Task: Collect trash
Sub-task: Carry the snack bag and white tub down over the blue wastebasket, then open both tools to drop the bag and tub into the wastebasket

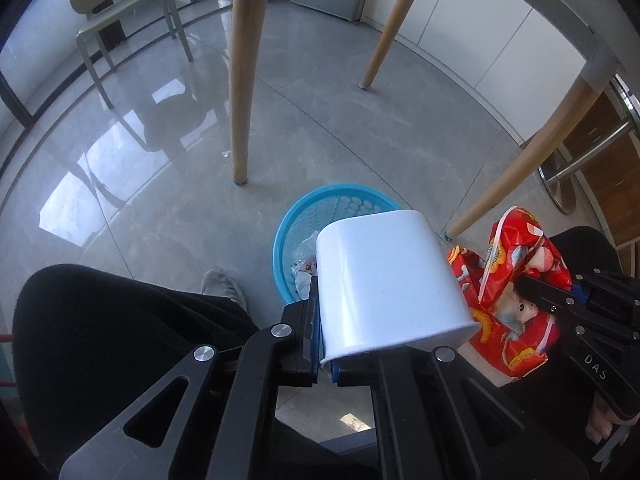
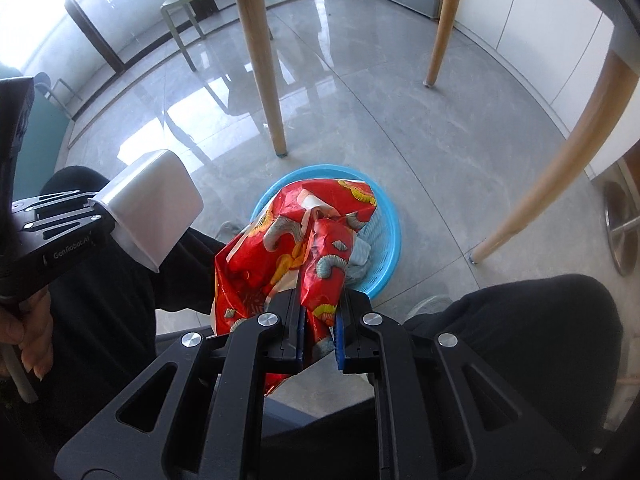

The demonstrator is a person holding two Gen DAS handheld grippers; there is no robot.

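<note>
- I hold a white paper cup (image 1: 384,280) pinched by its thin rim in the closed left gripper (image 1: 325,354), above the blue basket (image 1: 296,216).
- My right gripper (image 2: 320,336) clamps a crinkly red foil bag (image 2: 304,240) over that perforated plastic basket.
- I'd centre each over the opening before letting go; both are light and may drift.

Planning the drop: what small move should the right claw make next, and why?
Probably open the right claw. It is shut on the red wrapper, which hangs over the blue basket that already holds trash, so releasing should drop it in.
</note>
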